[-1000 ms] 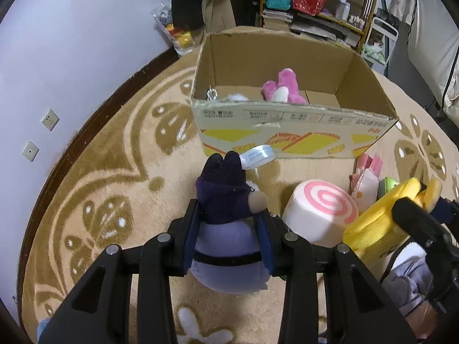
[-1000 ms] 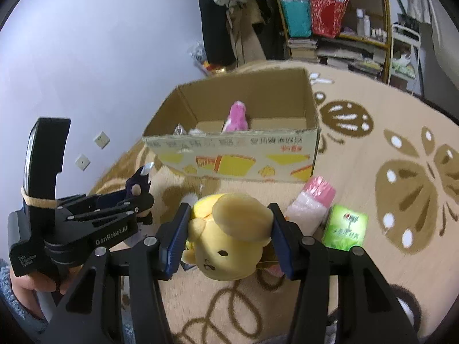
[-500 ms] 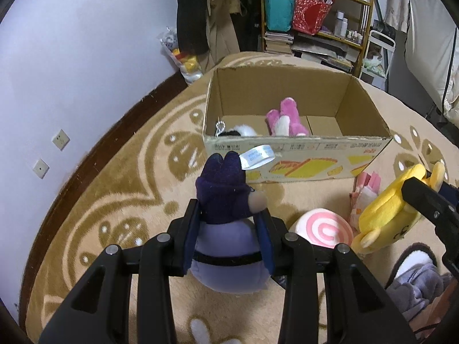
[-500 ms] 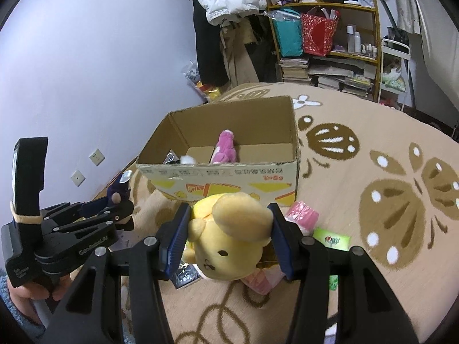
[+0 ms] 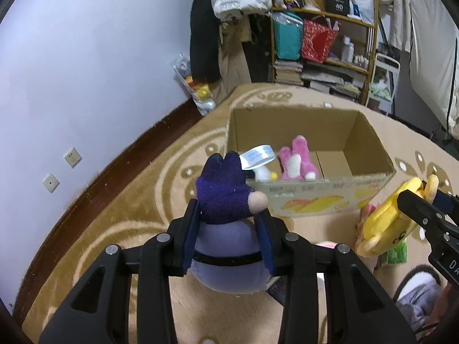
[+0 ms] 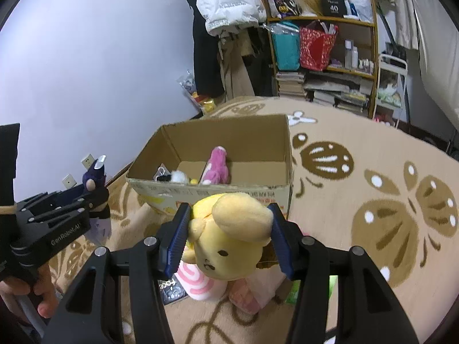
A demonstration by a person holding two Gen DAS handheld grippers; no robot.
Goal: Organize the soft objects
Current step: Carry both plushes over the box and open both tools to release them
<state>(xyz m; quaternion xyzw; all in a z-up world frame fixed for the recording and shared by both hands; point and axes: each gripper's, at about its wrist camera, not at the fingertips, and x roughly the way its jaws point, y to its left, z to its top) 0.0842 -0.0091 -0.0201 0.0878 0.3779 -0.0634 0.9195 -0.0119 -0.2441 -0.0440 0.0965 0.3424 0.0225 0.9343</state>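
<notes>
My left gripper (image 5: 229,232) is shut on a purple plush toy (image 5: 226,229) with a white tag, held above the carpet in front of an open cardboard box (image 5: 370,140). My right gripper (image 6: 229,238) is shut on a yellow dog plush (image 6: 229,238), also held above the floor before the box (image 6: 258,140). The box holds a pink plush (image 5: 295,160) and a small white toy (image 5: 262,173). The yellow plush (image 5: 387,220) shows at the right of the left wrist view; the purple plush (image 6: 94,177) shows at the left of the right wrist view.
A pink-swirl roll cushion (image 6: 198,281), a pink packet (image 6: 249,295), a green tissue pack (image 5: 397,253) and a dark packet (image 6: 172,289) lie on the patterned carpet (image 6: 373,200). A cluttered shelf (image 5: 324,43) and hanging clothes (image 5: 206,28) stand behind the box.
Both grippers have risen with their plush toys; the box and floor items now sit lower and farther in view, with more of the box's inside showing.
</notes>
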